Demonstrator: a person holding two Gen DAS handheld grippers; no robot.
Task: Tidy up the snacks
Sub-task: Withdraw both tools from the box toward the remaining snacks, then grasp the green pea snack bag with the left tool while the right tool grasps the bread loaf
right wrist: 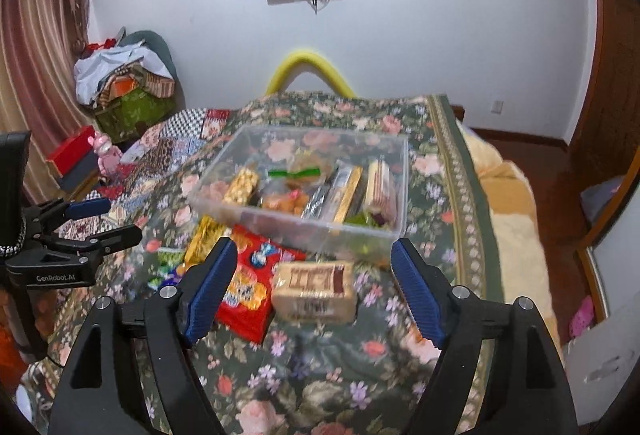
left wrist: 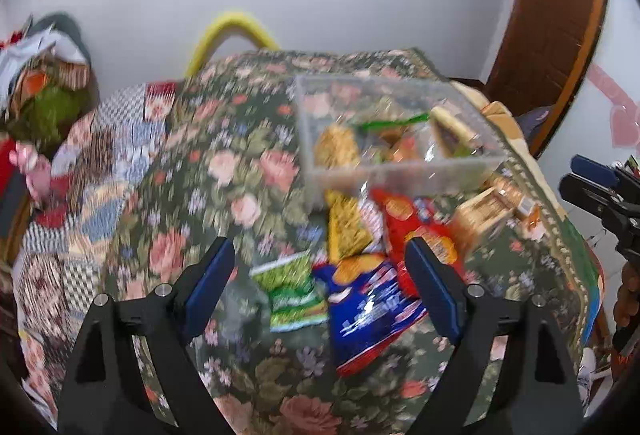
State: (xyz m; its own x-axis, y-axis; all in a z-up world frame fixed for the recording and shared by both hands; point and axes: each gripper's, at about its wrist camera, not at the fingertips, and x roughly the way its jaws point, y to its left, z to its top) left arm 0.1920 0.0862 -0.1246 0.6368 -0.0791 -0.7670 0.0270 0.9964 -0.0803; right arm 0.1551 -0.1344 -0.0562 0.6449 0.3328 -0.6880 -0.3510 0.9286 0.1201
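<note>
A clear plastic box point(left wrist: 400, 171) point(right wrist: 304, 231) holding several snacks stands on the floral cloth. In front of it lie loose snacks: a green packet point(left wrist: 294, 289), a blue bag point(left wrist: 368, 299), a red bag point(left wrist: 416, 231) point(right wrist: 248, 295), a gold packet point(left wrist: 348, 227) point(right wrist: 202, 241) and a tan wafer pack point(left wrist: 486, 209) point(right wrist: 314, 291). My left gripper point(left wrist: 320, 275) is open and empty, hovering above the green and blue packets. My right gripper point(right wrist: 314, 273) is open and empty, hovering over the tan wafer pack.
The floral-covered table point(right wrist: 320, 387) drops off at its right edge to a yellow blanket point(right wrist: 508, 203). A patchwork cloth point(left wrist: 80, 195) and piled boxes point(right wrist: 128, 91) lie to the left. A yellow chair back point(right wrist: 310, 69) stands behind. A wooden door point(left wrist: 552, 15) is at right.
</note>
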